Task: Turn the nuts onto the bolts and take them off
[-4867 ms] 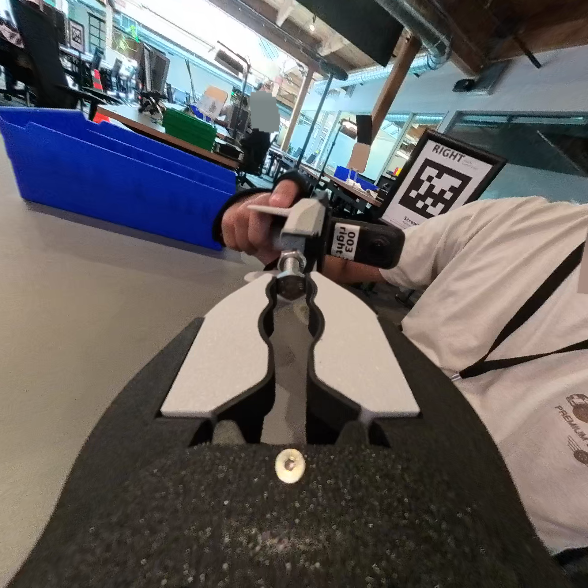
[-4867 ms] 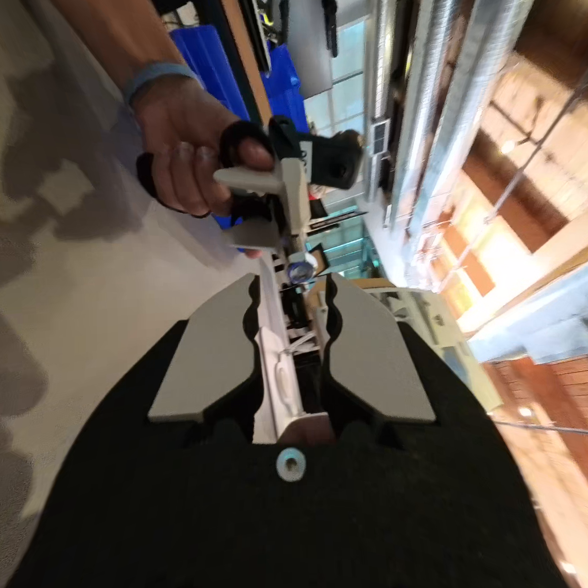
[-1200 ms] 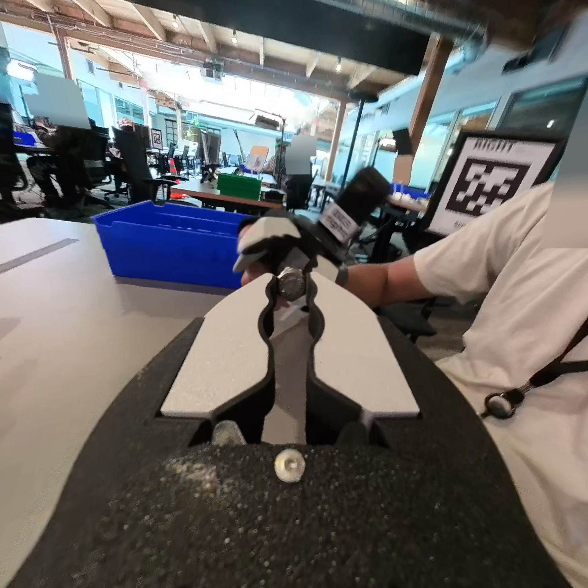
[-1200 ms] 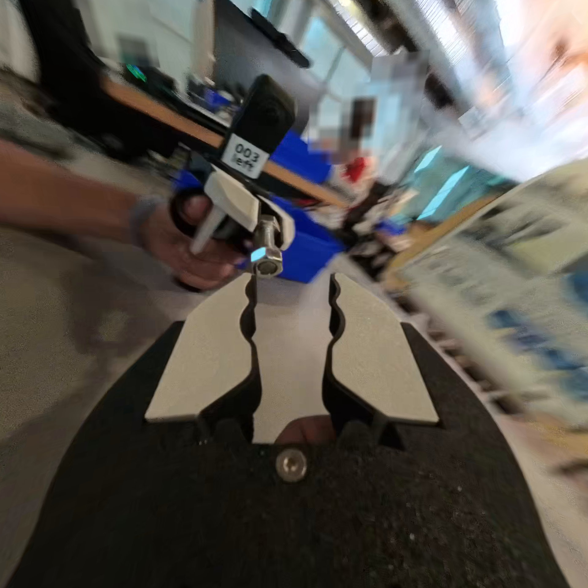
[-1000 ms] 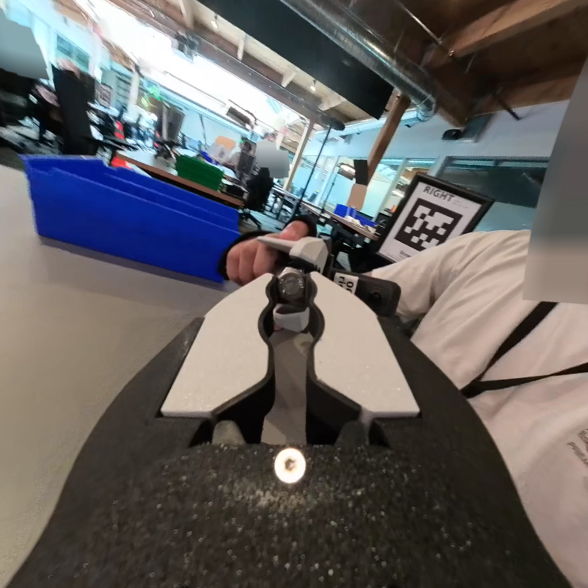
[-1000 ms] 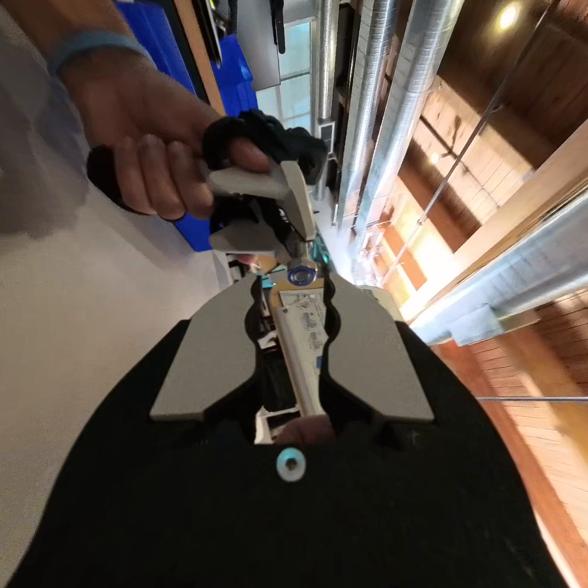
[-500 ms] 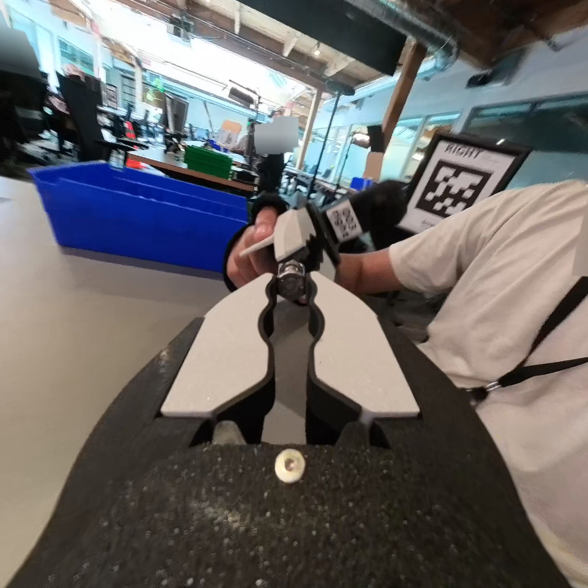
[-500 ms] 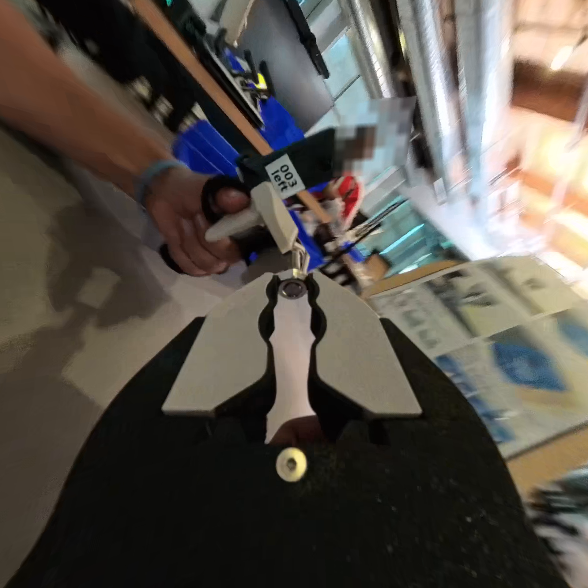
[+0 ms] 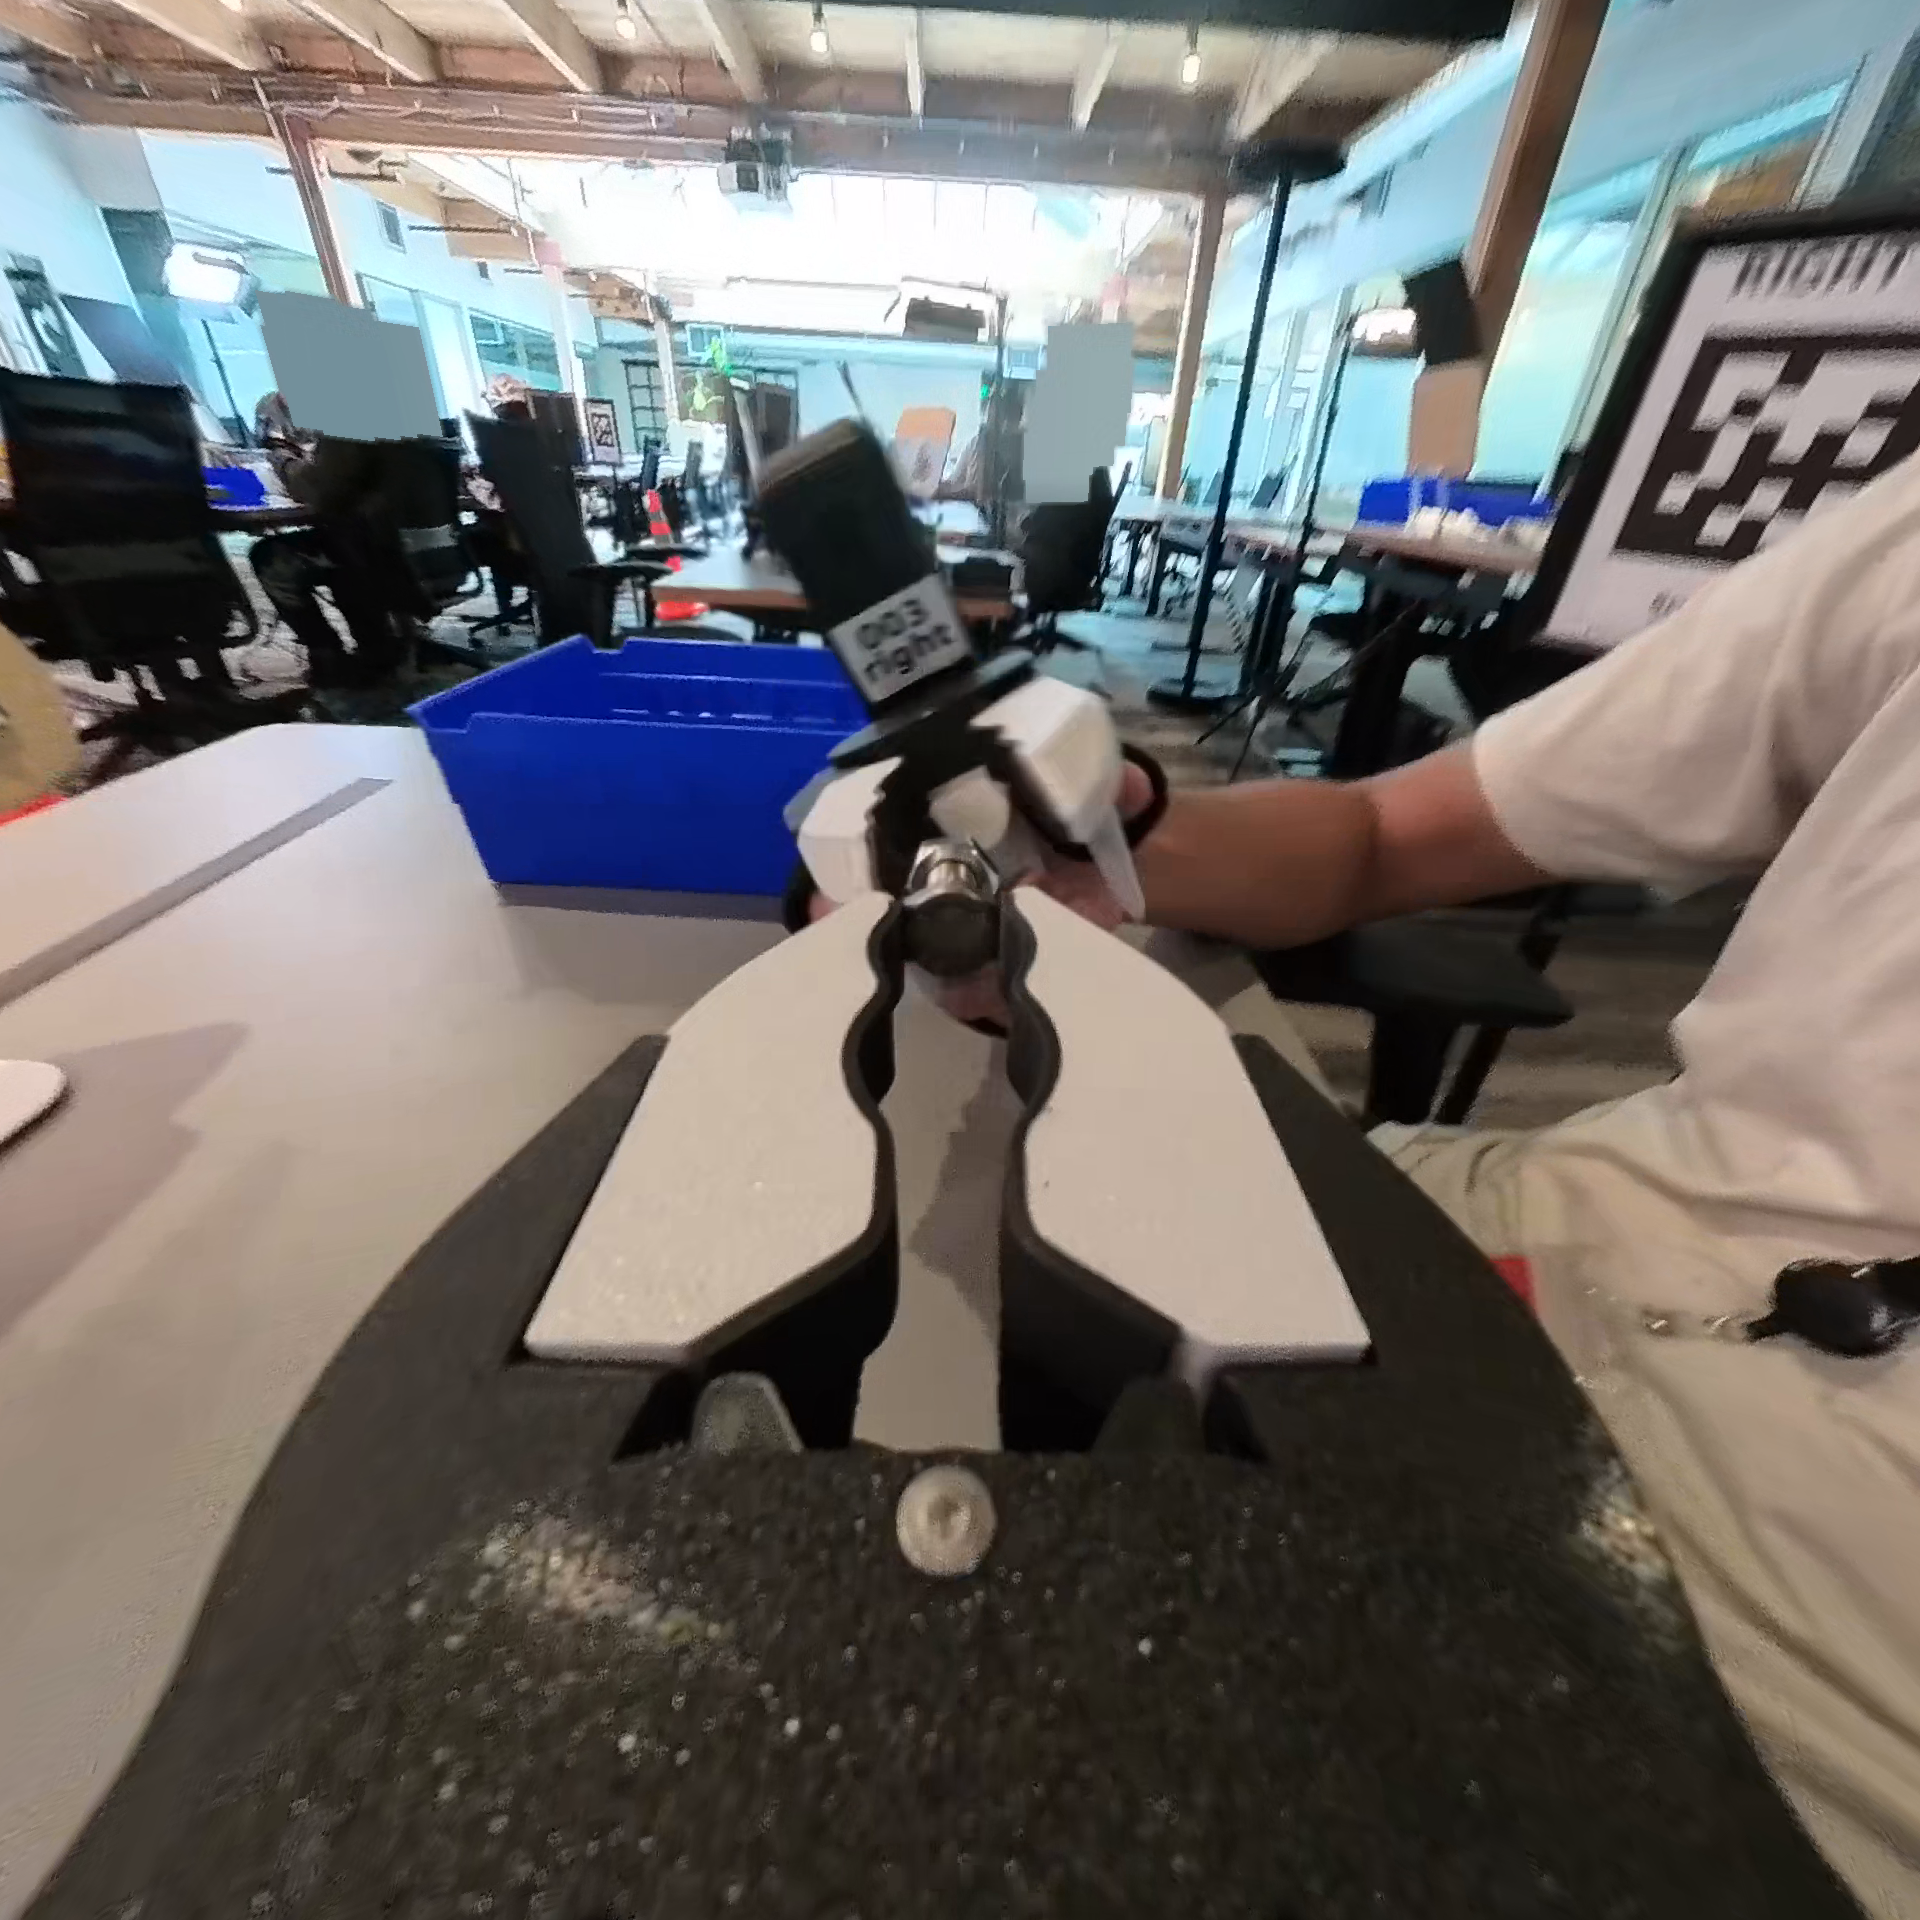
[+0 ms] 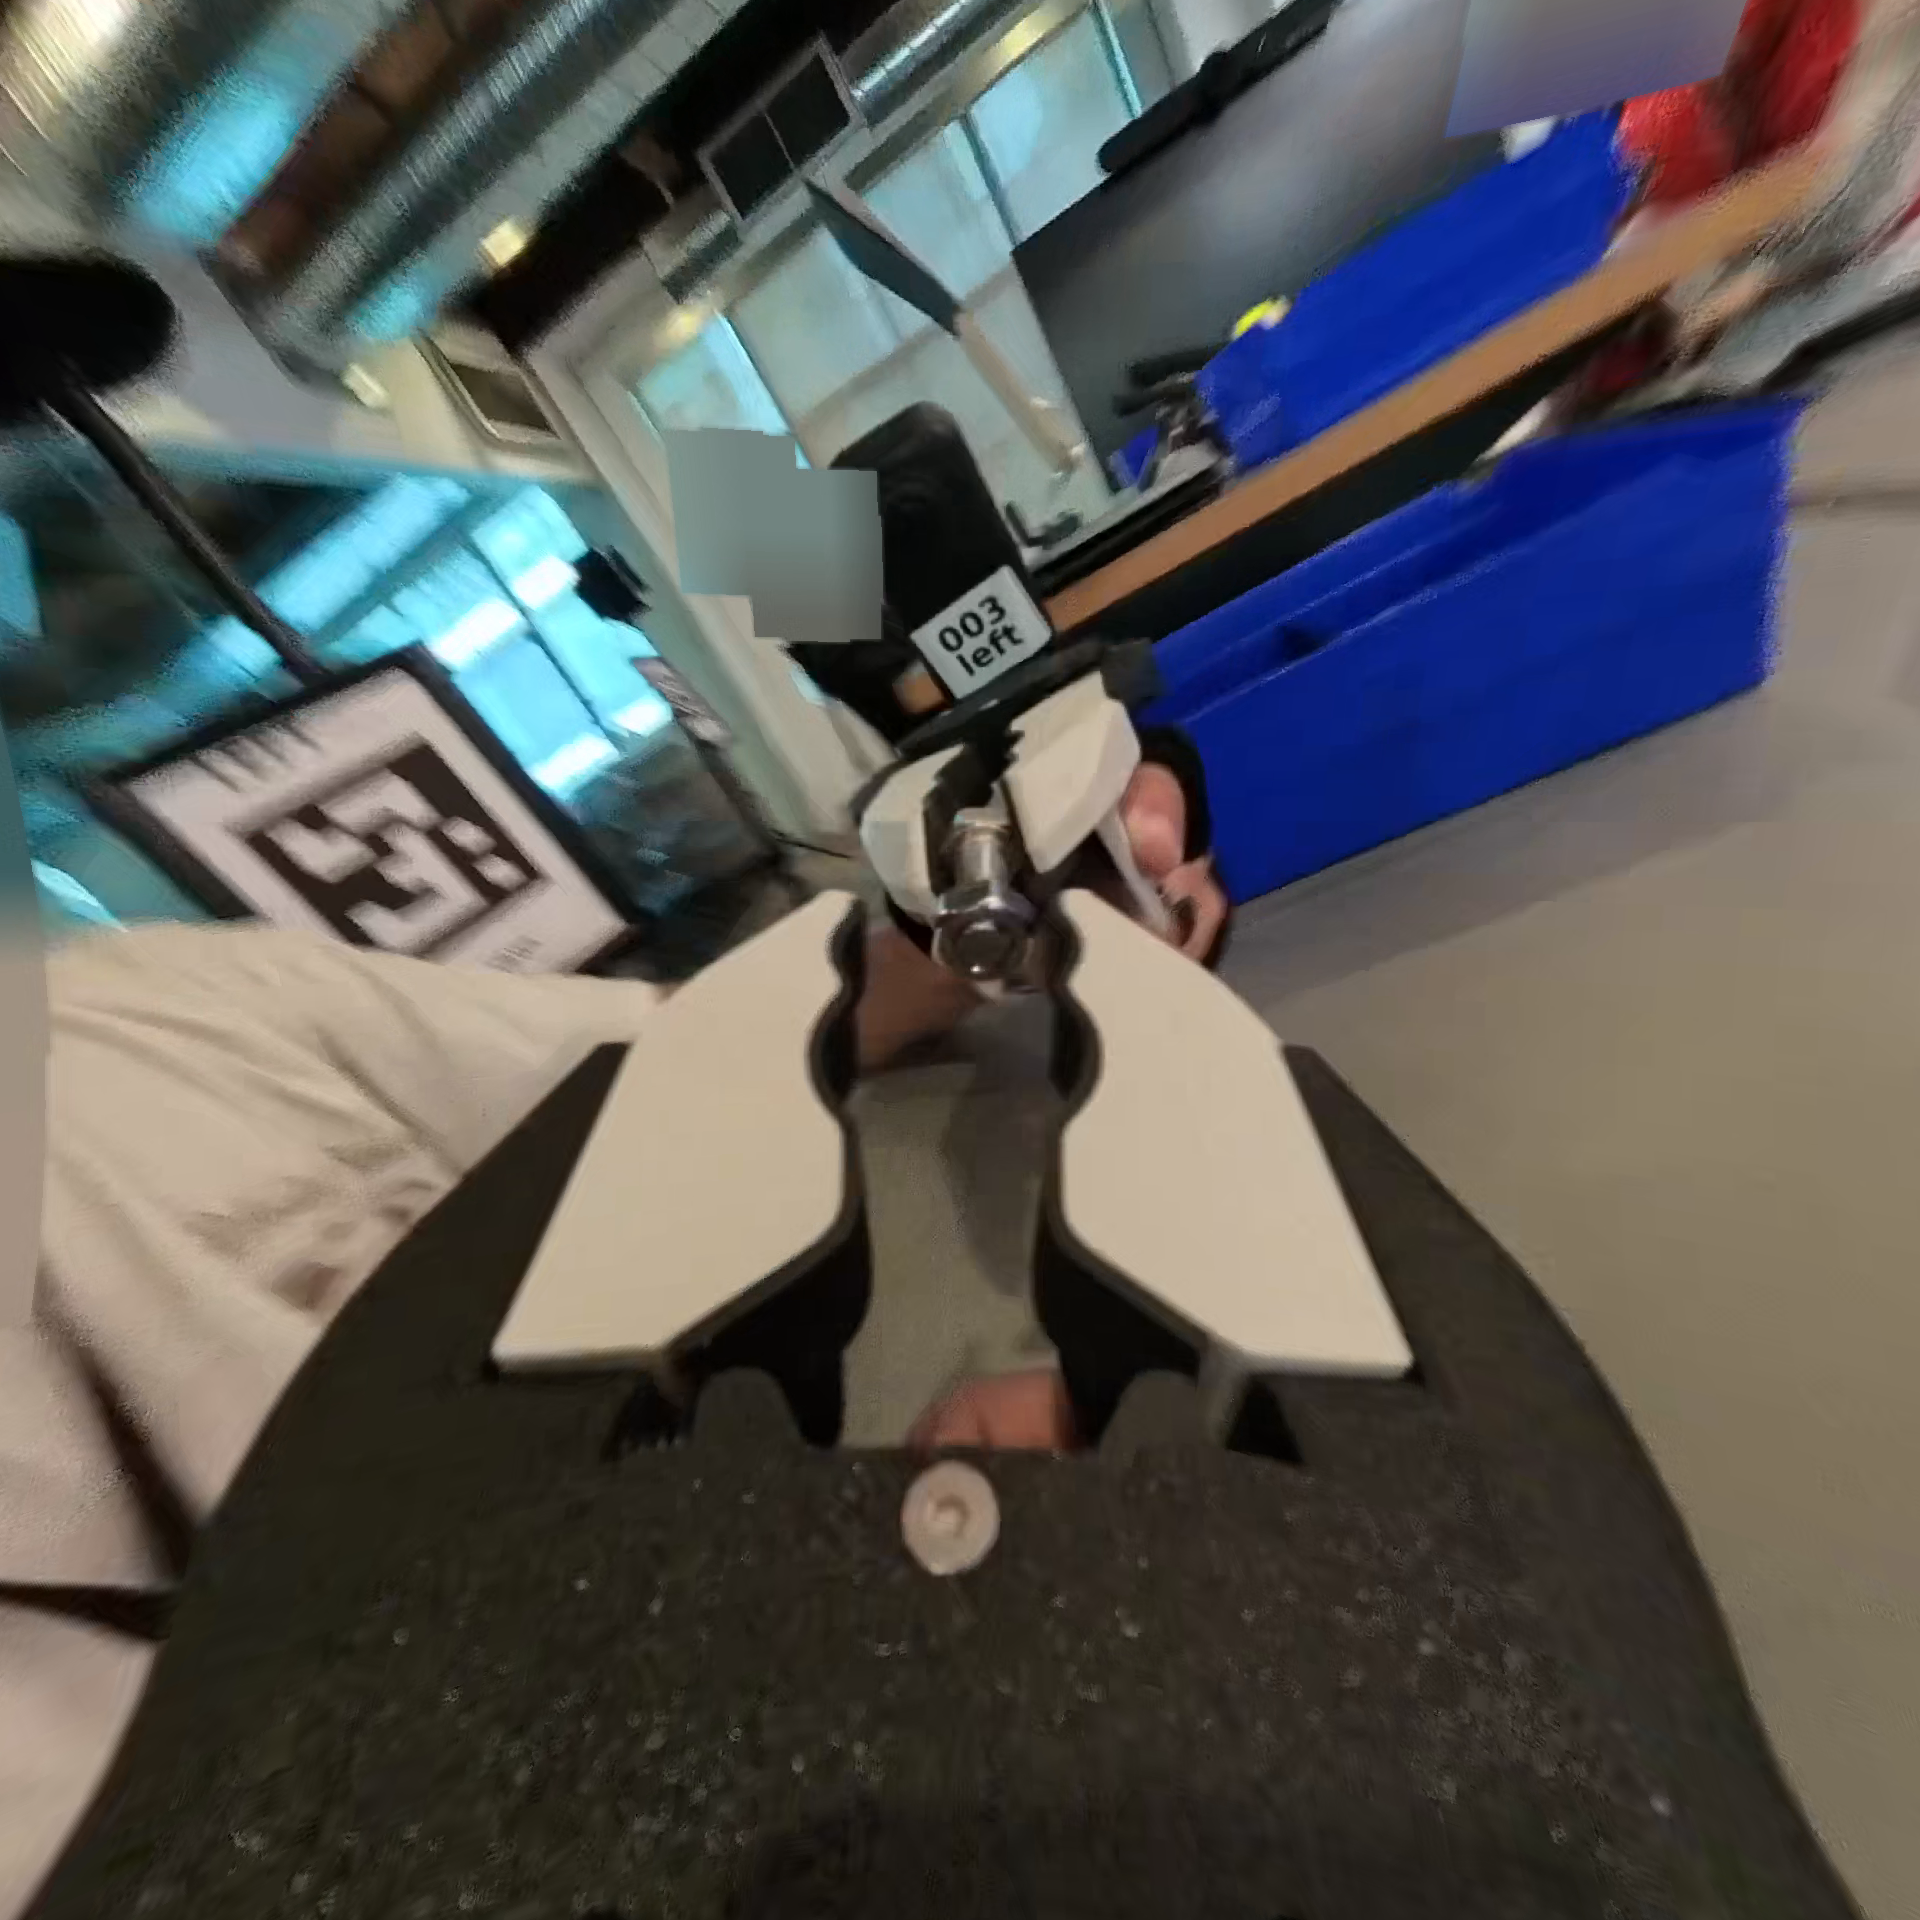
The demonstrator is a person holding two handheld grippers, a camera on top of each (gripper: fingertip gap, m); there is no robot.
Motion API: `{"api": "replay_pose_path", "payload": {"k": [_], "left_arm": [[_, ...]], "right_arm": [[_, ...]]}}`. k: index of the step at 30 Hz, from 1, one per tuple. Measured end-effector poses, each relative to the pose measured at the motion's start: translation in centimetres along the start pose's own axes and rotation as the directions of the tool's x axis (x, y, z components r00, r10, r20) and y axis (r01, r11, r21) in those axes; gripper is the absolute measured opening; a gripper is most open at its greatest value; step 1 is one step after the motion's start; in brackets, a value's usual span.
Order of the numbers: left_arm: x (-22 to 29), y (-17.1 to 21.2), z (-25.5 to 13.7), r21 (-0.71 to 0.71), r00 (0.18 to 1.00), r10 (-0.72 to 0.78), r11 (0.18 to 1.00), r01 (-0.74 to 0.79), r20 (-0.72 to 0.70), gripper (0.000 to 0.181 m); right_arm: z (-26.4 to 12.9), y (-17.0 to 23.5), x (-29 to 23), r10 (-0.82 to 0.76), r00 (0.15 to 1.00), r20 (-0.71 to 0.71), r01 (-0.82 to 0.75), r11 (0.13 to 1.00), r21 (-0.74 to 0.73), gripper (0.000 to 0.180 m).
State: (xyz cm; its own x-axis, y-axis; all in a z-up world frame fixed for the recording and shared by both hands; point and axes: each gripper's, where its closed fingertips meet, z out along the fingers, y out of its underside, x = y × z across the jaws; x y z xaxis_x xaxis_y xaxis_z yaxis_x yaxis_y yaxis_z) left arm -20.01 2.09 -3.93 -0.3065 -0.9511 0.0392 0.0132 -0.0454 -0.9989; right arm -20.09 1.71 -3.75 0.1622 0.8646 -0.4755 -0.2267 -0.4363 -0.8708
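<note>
left hand-held gripper (image 9: 951, 940) clamps the bolt (image 9: 948, 925); only right view shows right hand-held gripper (image 10: 951, 940) parted around the nut (image 10: 971, 940).

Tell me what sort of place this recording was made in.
It looks like an open-plan office or lab workspace: rows of desks with black office chairs, exposed ceiling beams, and a blue bin on the grey table.

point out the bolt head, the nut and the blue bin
bolt head (image 9: 951, 932), left wrist view, on its rounded end face between the fingertips
nut (image 10: 982, 928), right wrist view, on its hexagonal flange
blue bin (image 9: 644, 800), left wrist view, on its front wall
</note>
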Motion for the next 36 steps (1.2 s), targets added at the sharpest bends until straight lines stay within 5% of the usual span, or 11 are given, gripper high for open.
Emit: {"api": "replay_pose_path", "payload": {"k": [3, 5, 7, 9, 16, 18, 22, 25, 28, 32, 36], "left_arm": [[-0.3, -0.6, -0.5, 0.064, 0.992, -0.118, 0.991, 0.122, -0.054, 0.017], [-0.3, -0.8, -0.6, 0.082, 0.983, -0.165, 0.982, 0.171, -0.083, 0.017], [0.0, -0.8, -0.6, 0.077, 0.975, -0.192, 0.976, 0.202, -0.115, 0.016], [0.4, -0.6, -0.4, 0.062, 0.971, -0.195, 0.977, 0.205, -0.139, 0.016], [2.0, 0.7, 0.5, -0.019, 0.958, -0.202, 0.979, 0.202, -0.204, 0.017], [1.8, 0.8, 0.5, -0.018, 0.965, -0.184, 0.983, 0.184, -0.188, 0.017], [1.2, 0.9, 0.5, -0.024, 0.989, -0.096, 0.995, 0.093, -0.113, 0.017], [1.1, 0.8, 0.4, -0.030, 0.997, -0.018, 0.999, 0.016, -0.072, 0.017], [0.8, 0.8, 0.6, -0.032, 0.998, 0.049, 0.998, -0.050, -0.029, 0.017], [0.1, 1.5, 0.8, -0.083, 0.992, 0.123, 0.989, -0.119, 0.041, 0.017], [-0.7, 1.8, 0.9, -0.104, 0.988, 0.131, 0.987, -0.122, 0.083, 0.017]], "right_arm": [[-0.3, 0.6, 1.1, -0.523, 0.823, -0.222, 0.497, 0.852, -0.165, 0.050], [-0.9, 0.1, 1.8, -0.835, 0.445, -0.322, 0.770, 0.541, -0.338, 0.051], [-0.9, 0.1, 1.4, -0.951, 0.083, -0.299, 0.854, 0.222, -0.470, 0.044], [-0.5, 0.6, 0.9, -0.960, -0.112, -0.257, 0.860, 0.036, -0.509, 0.043], [-0.3, 1.2, -1.0, -0.943, -0.256, -0.214, 0.872, -0.130, -0.471, 0.018], [-0.3, 1.2, -0.7, -0.962, -0.158, -0.223, 0.888, -0.040, -0.458, 0.017], [-0.4, 1.0, 0.0, -0.918, 0.303, -0.256, 0.859, 0.380, -0.344, 0.018], [-0.2, 0.9, 0.0, -0.714, 0.662, -0.226, 0.678, 0.700, -0.225, 0.018], [-0.3, 0.8, 0.1, -0.423, 0.894, -0.148, 0.405, 0.904, -0.136, 0.017], [-0.6, 0.9, 0.9, 0.057, 0.998, -0.035, -0.059, 0.996, -0.061, 0.017], [-0.9, 0.9, 1.7, 0.184, 0.983, -0.014, -0.185, 0.982, -0.044, 0.022]]}}
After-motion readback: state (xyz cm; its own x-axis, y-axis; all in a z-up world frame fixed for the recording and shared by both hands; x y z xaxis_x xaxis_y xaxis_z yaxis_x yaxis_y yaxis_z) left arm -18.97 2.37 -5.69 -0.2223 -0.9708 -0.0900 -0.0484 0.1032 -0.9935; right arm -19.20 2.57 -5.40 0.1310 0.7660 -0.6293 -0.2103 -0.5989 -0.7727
